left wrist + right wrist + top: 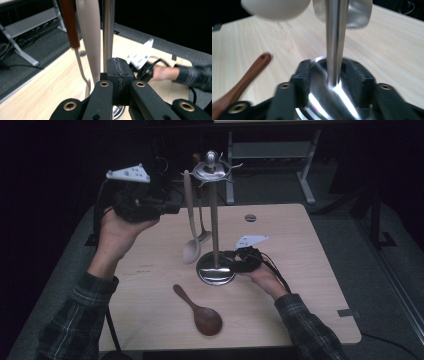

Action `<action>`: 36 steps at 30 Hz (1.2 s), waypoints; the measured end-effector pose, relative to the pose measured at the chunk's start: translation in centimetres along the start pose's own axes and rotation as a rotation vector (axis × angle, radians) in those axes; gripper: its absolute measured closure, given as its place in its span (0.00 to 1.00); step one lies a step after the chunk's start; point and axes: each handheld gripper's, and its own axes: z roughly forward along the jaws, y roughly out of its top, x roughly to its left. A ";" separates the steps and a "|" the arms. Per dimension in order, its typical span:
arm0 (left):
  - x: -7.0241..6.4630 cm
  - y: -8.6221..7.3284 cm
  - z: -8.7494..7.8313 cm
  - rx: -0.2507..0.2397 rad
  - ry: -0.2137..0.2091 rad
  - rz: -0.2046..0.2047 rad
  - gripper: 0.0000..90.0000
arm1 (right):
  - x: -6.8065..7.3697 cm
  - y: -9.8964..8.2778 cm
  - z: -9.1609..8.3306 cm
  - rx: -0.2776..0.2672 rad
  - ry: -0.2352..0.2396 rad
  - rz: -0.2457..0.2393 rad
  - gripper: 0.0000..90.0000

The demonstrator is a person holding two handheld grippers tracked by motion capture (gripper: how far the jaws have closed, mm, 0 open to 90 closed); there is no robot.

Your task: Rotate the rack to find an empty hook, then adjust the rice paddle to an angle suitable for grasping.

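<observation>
Bench (300, 270) of pale wood grain fills the middle of the high view, with dark grey carpet around it and the legs of a white metal frame at the upper middle; the room behind is nearly black. My left gripper (172, 209) is raised at the upper left, jaws pressed together on nothing, just beside the hanging utensils. My right gripper (226, 260) sits low at the centre with its jaws spread around the round polished base of the chrome utensil stand (215, 220); whether the pads press it I cannot tell. From the stand's top ring hang a cream plastic spoon (190, 247) and a steel utensil with a reddish-brown handle (68, 22). A dark brown wooden spoon (202, 312) lies flat on the bench below the stand.
</observation>
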 end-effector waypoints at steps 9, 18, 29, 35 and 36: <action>-0.9 -6.6 1.2 0.041 0.055 -0.026 1.00 | 1.4 -2.3 -3.2 0.085 0.003 -0.005 1.00; -1.6 -14.2 3.6 0.115 0.031 -0.082 1.00 | 4.2 -4.3 -4.9 0.137 0.024 -0.043 1.00; -3.1 -21.8 6.5 0.197 0.016 -0.139 1.00 | 6.5 -6.8 -5.8 0.209 0.100 -0.015 1.00; -4.0 -24.1 8.6 0.273 -0.017 -0.173 1.00 | 7.6 -7.0 -4.5 0.236 0.142 -0.050 1.00; -4.1 -24.2 9.0 0.289 -0.026 -0.165 1.00 | 7.9 -7.0 -4.2 0.242 0.150 -0.060 1.00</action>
